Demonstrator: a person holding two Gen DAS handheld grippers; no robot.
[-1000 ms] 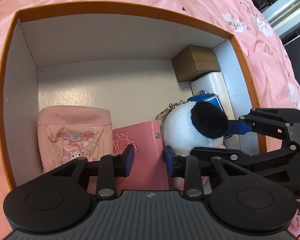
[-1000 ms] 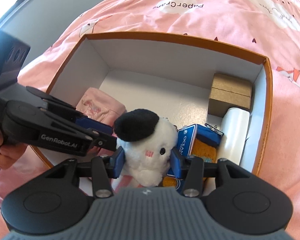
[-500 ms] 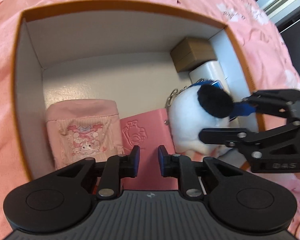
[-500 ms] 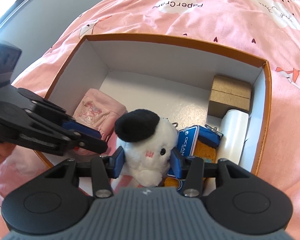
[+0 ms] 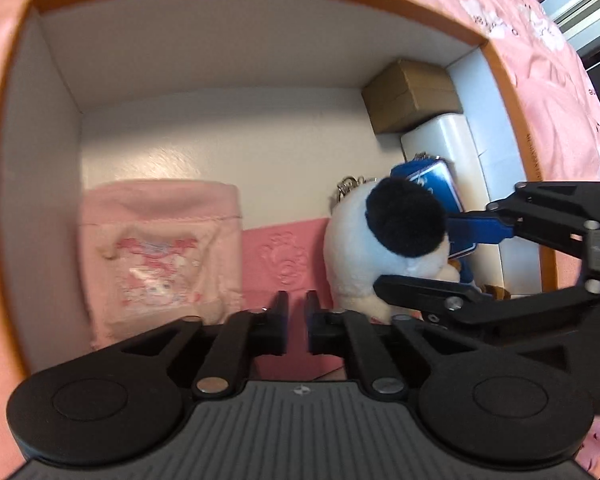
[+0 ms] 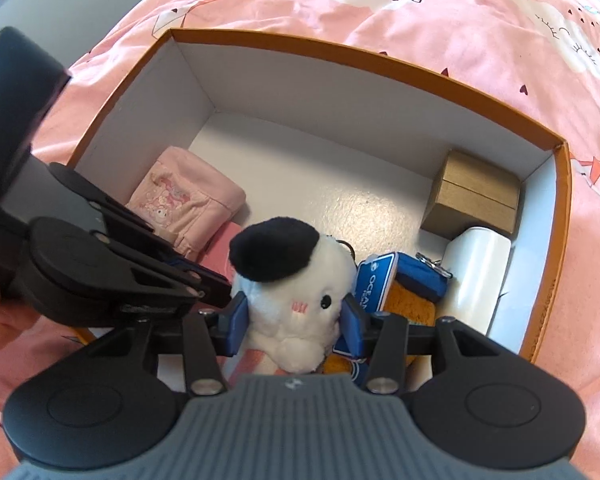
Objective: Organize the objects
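Note:
A white plush toy with a black ear (image 6: 296,280) hangs low inside the orange-rimmed white box (image 6: 340,48), with my right gripper (image 6: 292,316) shut on its sides. In the left wrist view the plush (image 5: 364,264) sits right of centre with the right gripper (image 5: 432,260) clamped on it. My left gripper (image 5: 296,312) hovers over a pink wallet (image 5: 284,256). Its jaws are closing to a narrow gap and hold nothing. From the right wrist, the left gripper (image 6: 204,280) reaches in from the left, close to the plush.
A pink cartoon pouch (image 5: 160,248) stands at the box's near left. A brown carton (image 6: 476,196), a white case (image 6: 476,272) and a blue tag (image 6: 376,280) fill the right side. The box floor (image 6: 300,168) shows bare at the middle and far end. Pink bedding (image 6: 420,12) surrounds the box.
The left gripper's jaws have closed from wide apart to nearly touching, and it has drawn back a little from the pink wallet. The right gripper still grips the plush in the same place.

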